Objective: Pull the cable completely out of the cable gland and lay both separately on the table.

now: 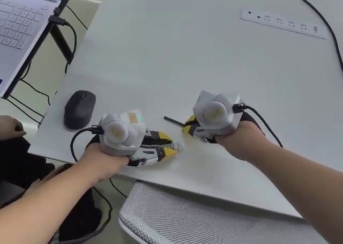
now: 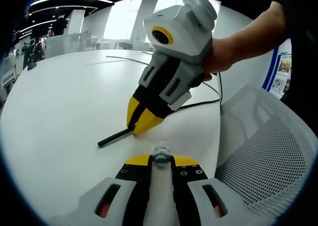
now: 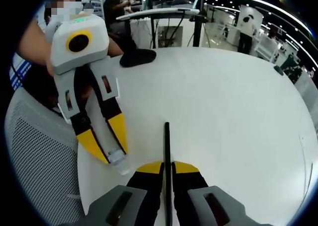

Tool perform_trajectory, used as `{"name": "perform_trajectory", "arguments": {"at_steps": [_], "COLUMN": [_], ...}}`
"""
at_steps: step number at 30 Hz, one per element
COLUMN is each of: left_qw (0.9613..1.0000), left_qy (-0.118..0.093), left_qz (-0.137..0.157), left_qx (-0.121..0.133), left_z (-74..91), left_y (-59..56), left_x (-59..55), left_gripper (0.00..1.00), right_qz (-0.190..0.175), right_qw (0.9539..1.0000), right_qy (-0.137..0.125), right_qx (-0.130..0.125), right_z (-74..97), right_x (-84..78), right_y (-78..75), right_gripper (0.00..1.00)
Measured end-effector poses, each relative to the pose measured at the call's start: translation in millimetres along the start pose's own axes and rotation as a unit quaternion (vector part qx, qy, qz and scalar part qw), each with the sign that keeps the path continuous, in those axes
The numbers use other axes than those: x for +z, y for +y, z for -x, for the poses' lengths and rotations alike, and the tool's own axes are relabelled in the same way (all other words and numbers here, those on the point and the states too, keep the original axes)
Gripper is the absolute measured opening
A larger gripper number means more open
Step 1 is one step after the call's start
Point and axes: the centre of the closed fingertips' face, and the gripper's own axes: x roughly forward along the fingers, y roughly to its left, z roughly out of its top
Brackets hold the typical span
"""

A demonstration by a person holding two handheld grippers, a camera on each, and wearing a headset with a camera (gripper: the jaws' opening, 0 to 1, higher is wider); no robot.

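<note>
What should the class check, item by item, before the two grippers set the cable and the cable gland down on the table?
1. Cable fully out of the cable gland: ok, its free end is apart from the gland.
2. Left gripper gripping the gland: ok, jaws shut on it.
3. Right gripper gripping the cable: ok, jaws shut on it.
4. Bare table ahead for two separate spots: ok.
5. Mouse out of the way: ok, off to the left gripper's side.
6. Cable length behind the right gripper free of snags: cannot tell.
</note>
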Motion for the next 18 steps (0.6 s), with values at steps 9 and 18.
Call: {"name": "perform_trajectory", "arguments": {"at_steps": [9, 18], "left_qw": [1.0, 1.0], "left_qy": [-0.002, 0.005], "left_qz": [0.008, 0.007], "left_qx": [0.0, 0.001], "left_z": [0.8, 1.3], "left_y": [-0.9, -1.4], "left_x": [-1.0, -3.3], "left_gripper": [0.16, 0.17], "right_qz": [-0.005, -0.011], "right_qw": [1.0, 0.9998], "right_qy": [-0.003, -0.018], "right_qx": [0.0, -0.003], "right_z": [4.0, 25.5], "right_x": [1.4, 6.2], "right_y": [0.5, -3.7], "right_gripper": [0.08, 0.15]}}
